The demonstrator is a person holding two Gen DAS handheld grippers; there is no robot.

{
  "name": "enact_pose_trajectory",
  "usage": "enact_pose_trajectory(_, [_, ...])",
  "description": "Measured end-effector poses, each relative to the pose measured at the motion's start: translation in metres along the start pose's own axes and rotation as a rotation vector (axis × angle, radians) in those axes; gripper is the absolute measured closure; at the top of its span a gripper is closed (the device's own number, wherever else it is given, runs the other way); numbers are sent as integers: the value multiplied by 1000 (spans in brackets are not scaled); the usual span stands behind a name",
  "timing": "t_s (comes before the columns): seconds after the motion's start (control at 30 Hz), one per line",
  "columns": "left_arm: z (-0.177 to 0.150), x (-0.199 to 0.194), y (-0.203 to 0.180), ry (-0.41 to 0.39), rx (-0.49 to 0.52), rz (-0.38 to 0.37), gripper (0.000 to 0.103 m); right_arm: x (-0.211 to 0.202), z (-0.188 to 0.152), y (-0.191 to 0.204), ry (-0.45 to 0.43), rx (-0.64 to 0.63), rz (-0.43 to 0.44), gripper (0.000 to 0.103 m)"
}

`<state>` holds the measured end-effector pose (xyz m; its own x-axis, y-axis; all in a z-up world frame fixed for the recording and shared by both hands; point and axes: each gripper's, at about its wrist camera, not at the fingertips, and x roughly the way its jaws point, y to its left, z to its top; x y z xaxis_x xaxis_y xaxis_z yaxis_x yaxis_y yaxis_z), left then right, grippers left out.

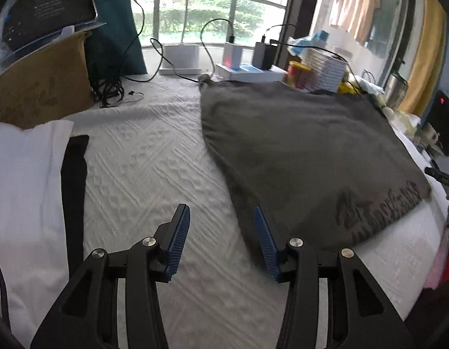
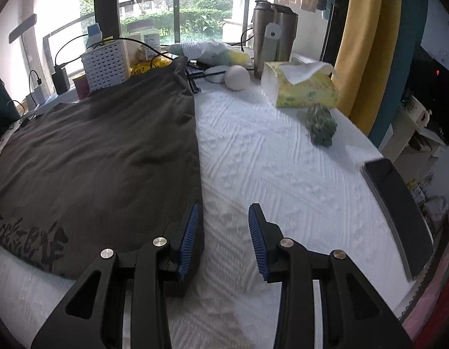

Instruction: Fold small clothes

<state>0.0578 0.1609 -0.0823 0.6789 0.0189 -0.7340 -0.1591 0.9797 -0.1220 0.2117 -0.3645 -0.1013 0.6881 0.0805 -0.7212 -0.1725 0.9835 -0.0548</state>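
Observation:
A dark grey garment (image 1: 300, 151) with dark printed lettering near its front edge lies flat on the white textured bedcover (image 1: 143, 157). It also shows in the right wrist view (image 2: 102, 160). My left gripper (image 1: 221, 232) is open and empty, hovering over the garment's near left edge. My right gripper (image 2: 223, 229) is open and empty, at the garment's near right edge, its left finger over the cloth.
A white folded cloth (image 1: 26, 197) and a black strip (image 1: 74, 180) lie left, behind them a cardboard box (image 1: 41, 84). Cables, chargers and a white basket (image 2: 105, 64) line the back. A tissue box (image 2: 300, 84), white ball (image 2: 236, 77), green object (image 2: 320, 125) and black tablet (image 2: 399, 212) sit right.

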Motion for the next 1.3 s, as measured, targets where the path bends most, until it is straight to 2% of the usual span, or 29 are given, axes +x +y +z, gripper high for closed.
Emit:
enact_pose_trajectory(0.1, [-7, -9, -8, 4, 4, -36, 54, -1, -6, 1, 9, -2, 6, 67])
enact_pose_trajectory(0.27, [-21, -3, -25, 60, 39, -84, 55, -3, -11, 2, 10, 4, 30, 67])
enact_pose_trajectory(0.3, [-23, 0, -27, 72, 46, -89, 57, -4, -12, 2, 11, 1, 41, 67])
enact_pose_trajectory(0.33, [-24, 2, -28, 83, 51, -91, 67, -5, -13, 3, 12, -2, 46, 67])
enact_pose_trajectory(0.37, [-25, 5, -29, 93, 57, -93, 71, -5, -14, 5, 13, -5, 52, 67])
enact_pose_trajectory(0.43, [-26, 6, -30, 91, 72, -93, 74, -6, -17, 7, 20, -5, 64, 67])
enact_pose_trajectory(0.47, [-26, 6, -31, 91, 83, -89, 82, -6, -19, 8, 21, -4, 70, 67])
enact_pose_trajectory(0.57, [-24, 1, -37, 82, 126, -61, 92, -6, -24, 13, 26, -11, 88, 67])
enact_pose_trajectory(0.63, [-22, -6, -38, 68, 140, -51, 94, -7, -26, 17, 19, -36, 93, 75])
enact_pose_trajectory(0.7, [-20, -13, -37, 56, 152, -29, 97, -7, -26, 21, 18, -62, 106, 91])
enact_pose_trajectory(0.77, [-19, -18, -34, 53, 161, -8, 98, -8, -27, 25, 17, -90, 95, 99])
enact_pose_trajectory(0.87, [-18, -24, -26, 49, 162, 49, 103, -8, -25, 23, 18, -101, 88, 99])
enact_pose_trajectory(0.93, [-19, -25, -12, 51, 160, 121, 103, -9, -22, 18, 11, -96, 84, 100])
enact_pose_trajectory(1.0, [-18, -27, 2, 58, 115, 129, 103, -12, -18, 12, 0, -88, 96, 100])
enact_pose_trajectory(1.1, [-12, -37, 10, 12, 52, 94, 103, -15, -14, 14, -8, -106, 94, 100])
enact_pose_trajectory(1.2, [-9, -37, 6, -12, -12, 27, 101, -14, -13, 13, -12, -99, 98, 100])
enact_pose_trajectory(1.23, [-9, -35, 4, -15, -32, 14, 94, -14, -14, 13, -12, -96, 98, 100])
enact_pose_trajectory(1.27, [-9, -32, 1, -16, -47, -6, 74, -14, -15, 13, -13, -94, 99, 100])
enact_pose_trajectory(1.3, [-10, -27, -3, -12, -59, -29, 62, -15, -16, 12, -14, -90, 101, 100])
